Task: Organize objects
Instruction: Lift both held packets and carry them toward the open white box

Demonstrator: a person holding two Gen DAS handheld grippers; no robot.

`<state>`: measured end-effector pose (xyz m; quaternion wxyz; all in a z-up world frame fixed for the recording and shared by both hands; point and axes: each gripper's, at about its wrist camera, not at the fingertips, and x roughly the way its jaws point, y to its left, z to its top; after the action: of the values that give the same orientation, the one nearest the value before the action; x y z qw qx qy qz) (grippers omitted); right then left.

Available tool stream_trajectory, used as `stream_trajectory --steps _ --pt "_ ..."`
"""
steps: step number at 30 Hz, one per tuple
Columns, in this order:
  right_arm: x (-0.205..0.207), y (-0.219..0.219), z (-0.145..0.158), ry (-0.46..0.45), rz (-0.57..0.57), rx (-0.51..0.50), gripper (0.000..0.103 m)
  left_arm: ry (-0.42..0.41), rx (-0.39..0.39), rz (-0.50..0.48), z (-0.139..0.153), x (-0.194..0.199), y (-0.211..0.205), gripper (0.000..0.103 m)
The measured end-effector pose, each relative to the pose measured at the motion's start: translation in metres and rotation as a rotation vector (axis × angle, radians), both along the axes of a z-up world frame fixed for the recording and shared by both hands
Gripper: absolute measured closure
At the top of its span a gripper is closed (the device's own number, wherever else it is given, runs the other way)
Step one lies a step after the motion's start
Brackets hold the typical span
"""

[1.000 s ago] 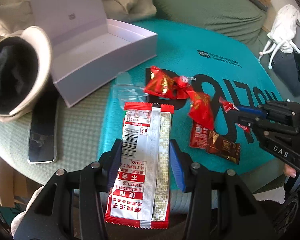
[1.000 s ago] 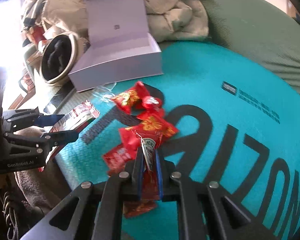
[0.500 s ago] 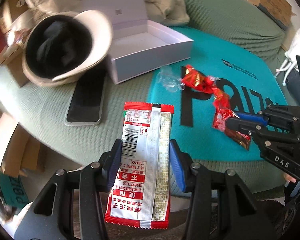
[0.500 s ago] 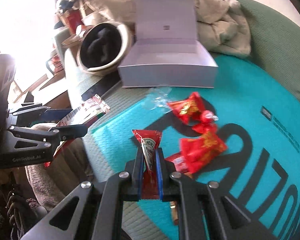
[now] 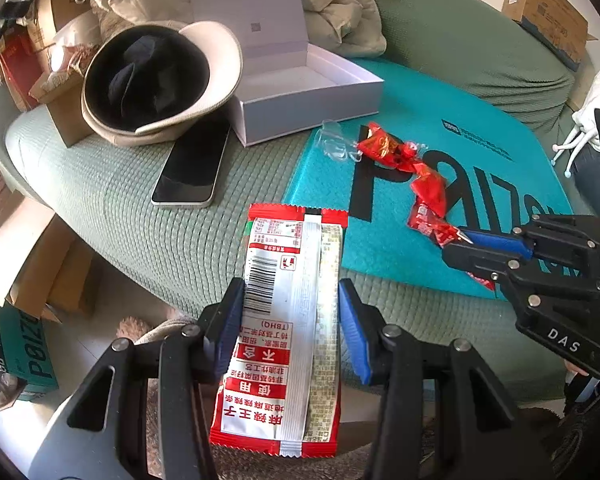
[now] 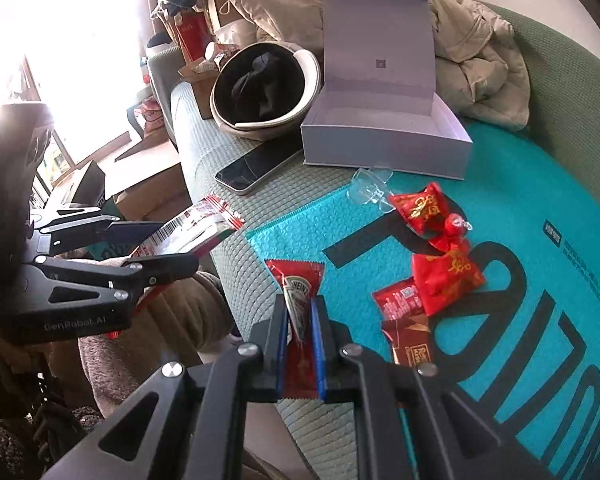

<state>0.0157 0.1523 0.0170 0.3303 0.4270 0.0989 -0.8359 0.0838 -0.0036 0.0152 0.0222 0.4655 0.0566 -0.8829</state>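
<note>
— While both hover short of the open white box (image 6: 384,142), what's gripped?
— Left gripper (image 5: 290,320) clamps a red snack packet (image 5: 286,316); right gripper (image 6: 300,330) pinches a Heinz ketchup sachet (image 6: 298,304).

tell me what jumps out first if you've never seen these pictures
Each tool holds a packet: the left tool grips a long red and silver snack packet, the right tool a red ketchup sachet. Beyond them, shiny red candy wrappers lie scattered on a teal mat, and an open white cardboard box waits behind.
</note>
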Motion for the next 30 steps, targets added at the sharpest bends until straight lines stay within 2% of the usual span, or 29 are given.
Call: stream_trajectory --steps 8,23,30 --pt "-0.016 -0.01 0.015 0.028 -0.006 -0.02 0.093 0.016 -0.029 -0.024 0.015 -0.017 -0.006 0.058" --pt "-0.056 -0.061 0.017 0.03 0.004 -0.027 0.093 0.0 -0.034 -0.027 0.013 -0.052 -0.057 0.058" --pt "-0.075 -0.087 0.02 0.035 -0.001 -0.044 0.093 0.009 -0.057 -0.07 0.02 -0.071 -0.082 0.058"
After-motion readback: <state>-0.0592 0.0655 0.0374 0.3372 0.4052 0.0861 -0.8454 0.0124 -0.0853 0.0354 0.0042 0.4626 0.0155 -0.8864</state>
